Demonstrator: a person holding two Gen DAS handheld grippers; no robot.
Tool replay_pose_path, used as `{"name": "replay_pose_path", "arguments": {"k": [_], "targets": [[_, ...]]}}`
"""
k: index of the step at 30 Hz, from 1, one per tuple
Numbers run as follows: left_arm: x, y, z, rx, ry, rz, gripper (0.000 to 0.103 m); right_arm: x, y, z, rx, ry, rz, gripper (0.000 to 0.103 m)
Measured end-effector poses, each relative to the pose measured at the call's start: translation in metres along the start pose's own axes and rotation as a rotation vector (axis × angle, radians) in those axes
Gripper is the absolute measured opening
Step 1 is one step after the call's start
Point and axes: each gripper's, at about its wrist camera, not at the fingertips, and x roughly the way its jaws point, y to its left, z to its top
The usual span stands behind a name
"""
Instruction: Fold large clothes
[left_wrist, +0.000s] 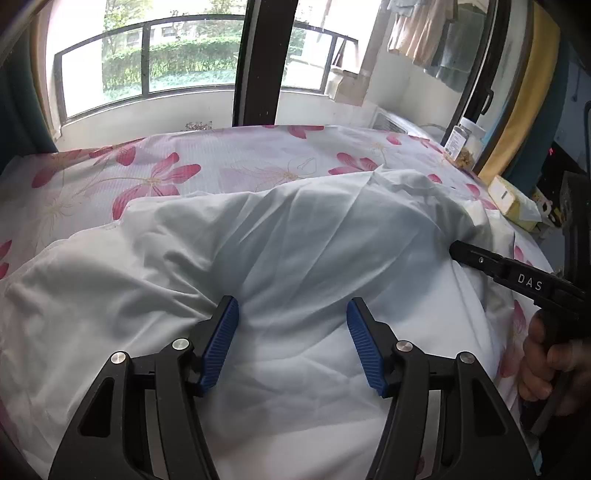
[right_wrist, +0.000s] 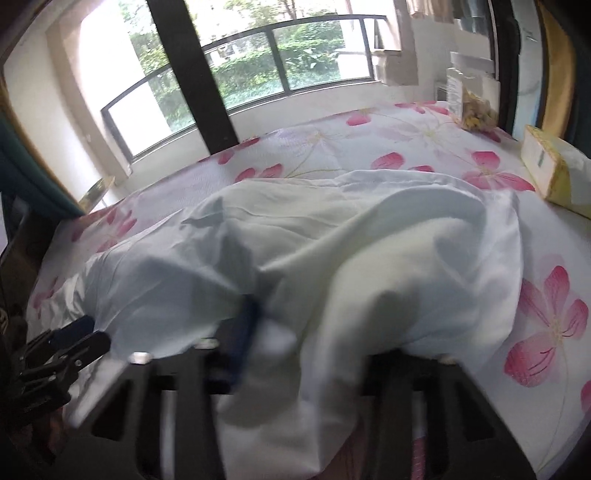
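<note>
A large pale blue-white garment (left_wrist: 295, 236) lies crumpled on a flowered bed sheet (left_wrist: 177, 162). My left gripper (left_wrist: 291, 343) is open just above the garment's near part, its blue pads (left_wrist: 221, 343) apart with nothing between them. My right gripper shows in the left wrist view (left_wrist: 458, 251) at the right, its tip pressed into a fold. In the right wrist view the garment (right_wrist: 332, 258) is draped over my right gripper (right_wrist: 314, 332); one blue pad (right_wrist: 245, 332) shows, the other is hidden by cloth. That view is blurred. The left gripper (right_wrist: 86, 334) shows at its lower left.
A yellow tissue pack (right_wrist: 554, 177) lies on the bed at the right edge. A jar with yellow contents (right_wrist: 472, 107) stands at the far right corner. A window with a dark frame (left_wrist: 255, 62) runs behind the bed. Clothes hang at upper right (left_wrist: 424, 33).
</note>
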Motion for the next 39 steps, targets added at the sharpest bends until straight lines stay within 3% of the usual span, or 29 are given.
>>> {"name": "replay_pose_path", "arguments": {"k": [2, 4, 9, 18, 24, 29, 32, 39], "targets": [[0.0, -0.001, -0.001, -0.006, 0.0, 0.002, 0.065, -0.004, -0.002, 0.003, 0.009, -0.017, 0.009, 0.018], [0.0, -0.004, -0.002, 0.002, 0.002, 0.014, 0.065, -0.009, 0.006, 0.007, -0.018, -0.044, -0.005, 0.016], [0.0, -0.003, 0.001, 0.004, 0.003, 0.019, 0.065, -0.032, 0.039, 0.016, -0.133, -0.13, -0.049, 0.015], [-0.001, -0.001, 0.001, -0.013, -0.001, -0.003, 0.065, -0.05, 0.091, 0.027, -0.249, -0.186, -0.045, 0.014], [-0.002, 0.008, 0.003, -0.053, -0.006, -0.061, 0.065, -0.048, 0.126, 0.025, -0.308, -0.178, -0.014, 0.014], [-0.027, 0.02, 0.01, -0.087, -0.003, -0.184, 0.065, -0.041, 0.142, 0.021, -0.317, -0.153, -0.019, 0.014], [-0.061, 0.032, 0.01, -0.06, -0.067, -0.144, 0.065, -0.038, 0.15, 0.02, -0.323, -0.139, -0.026, 0.015], [-0.127, 0.086, -0.003, -0.117, -0.185, -0.02, 0.065, -0.026, 0.195, -0.001, -0.432, -0.092, 0.0, 0.015]]}}
